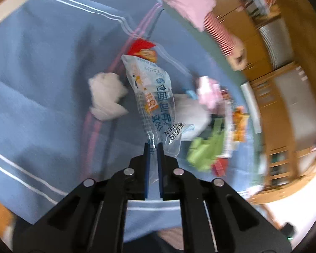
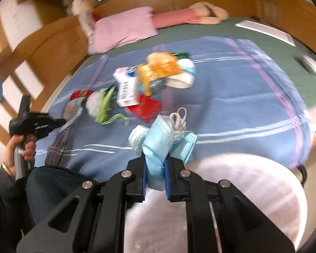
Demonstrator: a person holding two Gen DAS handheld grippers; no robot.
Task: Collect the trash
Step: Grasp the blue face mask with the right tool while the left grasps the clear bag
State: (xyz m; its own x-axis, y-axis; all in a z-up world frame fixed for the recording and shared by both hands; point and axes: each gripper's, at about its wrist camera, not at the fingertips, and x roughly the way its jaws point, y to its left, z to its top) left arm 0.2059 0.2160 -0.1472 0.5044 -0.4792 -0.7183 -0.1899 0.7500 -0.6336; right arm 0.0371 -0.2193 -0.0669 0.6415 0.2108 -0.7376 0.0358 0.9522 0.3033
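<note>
In the left wrist view my left gripper [image 1: 154, 145] is shut on the near end of a clear plastic wrapper [image 1: 151, 97] with blue print and a red and orange far end. The wrapper hangs over a blue blanket [image 1: 42, 73]. In the right wrist view my right gripper [image 2: 155, 158] is shut on a bunch of light blue face masks [image 2: 162, 135] with white ear loops. They hang above a white rounded bag or bin [image 2: 242, 189]. The left gripper [image 2: 62, 122] shows at the left, held by a hand [image 2: 21, 145].
A crumpled white tissue [image 1: 107, 97], a green wrapper [image 1: 206, 149] and a pink package [image 1: 208, 92] lie beside the held wrapper. More trash lies on the blanket: an orange packet [image 2: 162, 65], a red wrapper [image 2: 145, 107], a barcode packet [image 2: 126, 90]. A pink pillow [image 2: 124, 27] sits at the bedhead.
</note>
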